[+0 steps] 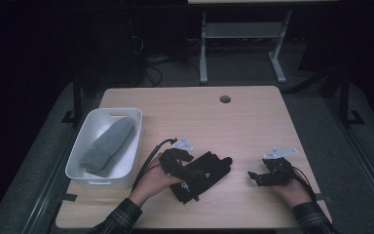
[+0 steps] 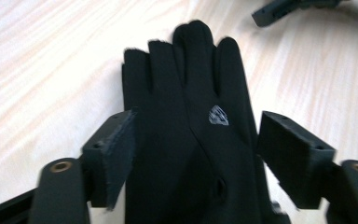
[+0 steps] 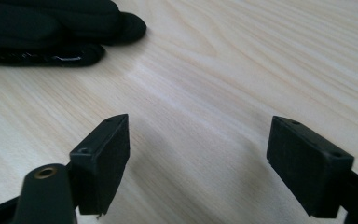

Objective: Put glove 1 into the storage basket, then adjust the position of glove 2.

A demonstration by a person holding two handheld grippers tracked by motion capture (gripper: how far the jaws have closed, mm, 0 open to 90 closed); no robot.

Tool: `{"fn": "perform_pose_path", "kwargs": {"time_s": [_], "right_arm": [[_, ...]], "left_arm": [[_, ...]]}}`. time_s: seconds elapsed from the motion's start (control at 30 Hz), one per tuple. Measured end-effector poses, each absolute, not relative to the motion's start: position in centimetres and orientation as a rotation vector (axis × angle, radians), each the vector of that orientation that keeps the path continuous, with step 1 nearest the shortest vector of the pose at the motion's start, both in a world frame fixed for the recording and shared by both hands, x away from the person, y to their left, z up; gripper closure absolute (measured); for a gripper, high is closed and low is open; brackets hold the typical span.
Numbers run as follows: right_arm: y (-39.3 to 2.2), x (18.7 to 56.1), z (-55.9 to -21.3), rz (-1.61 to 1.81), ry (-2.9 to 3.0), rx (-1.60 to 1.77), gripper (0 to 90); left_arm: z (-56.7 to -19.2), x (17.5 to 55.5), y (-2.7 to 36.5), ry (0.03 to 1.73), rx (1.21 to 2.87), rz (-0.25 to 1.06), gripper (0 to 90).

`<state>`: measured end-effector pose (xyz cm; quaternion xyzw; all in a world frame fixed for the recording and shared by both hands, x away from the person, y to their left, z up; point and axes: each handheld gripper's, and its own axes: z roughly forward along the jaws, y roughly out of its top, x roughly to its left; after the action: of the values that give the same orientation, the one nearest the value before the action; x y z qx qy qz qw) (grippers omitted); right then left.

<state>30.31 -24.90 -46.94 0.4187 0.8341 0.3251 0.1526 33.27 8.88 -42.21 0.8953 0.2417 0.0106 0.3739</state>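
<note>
So the setup is a light wooden table (image 1: 253, 126) with a pale grain and a small round cable hole (image 1: 225, 99) near the far edge. It sits on grey flooring in a pretty dark room; behind it there's the white metal frame (image 1: 243, 44) of another desk and a tangle of cables (image 1: 151, 68) on the floor.

On the left side of the table is a white plastic bin (image 1: 85, 170) with a grey mitten (image 1: 108, 146) lying lengthwise inside it.

The black glove (image 1: 209, 170) lies flat on the bare wood near the front, roughly in the middle, fingers pointing toward the right hand. In the left gripper view you can see its small silver logo (image 2: 218, 115) and the fingers spread flat on the tabletop.

The left gripper (image 1: 187, 170) sits right over the cuff end of the glove. Its jaws are apart, one on either side of the glove, and the pads don't look like they're pressing on it, so it's not clamped.

The right gripper (image 1: 254, 176) is off to the right, near the glove's fingertips but apart from them, low over the bare wood. Its jaws are spread wide too, with just tabletop between them. In the right gripper view the glove's fingertips sit up in the top left corner.
</note>
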Motion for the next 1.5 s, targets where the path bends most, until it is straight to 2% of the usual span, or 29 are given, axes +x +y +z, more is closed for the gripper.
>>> {"fn": "perform_pose_path", "kwargs": {"time_s": [0.07,0.23,0.6,0.83,1.13,1.23,1.5], "right_arm": [[-24.9,30.4,-47.1,0.924,2.399,1.204,20.3],[-25.0,30.5,-47.4,0.931,2.401,1.198,19.1],[-25.2,30.6,-47.7,0.972,2.380,1.191,16.1],[-25.1,30.6,-47.8,0.980,2.373,1.189,15.5],[-25.1,30.6,-47.9,0.985,2.366,1.190,15.3],[-25.0,30.6,-48.0,0.998,2.357,1.199,13.8],[-25.0,30.6,-48.3,1.015,2.334,1.197,11.7]], "left_arm": [[-42.6,33.8,8.4,0.622,2.307,0.005,18.4],[-44.3,34.3,7.7,0.631,2.367,-0.020,13.5],[-45.9,34.1,7.1,0.630,2.424,-0.007,13.3],[-46.1,33.8,6.8,0.585,2.443,0.058,13.8],[-45.7,33.3,6.9,0.523,2.437,0.018,45.1],[-45.6,33.3,7.0,0.518,2.437,-0.024,64.1],[-45.2,33.1,6.7,0.516,2.461,-0.022,70.2]]}}
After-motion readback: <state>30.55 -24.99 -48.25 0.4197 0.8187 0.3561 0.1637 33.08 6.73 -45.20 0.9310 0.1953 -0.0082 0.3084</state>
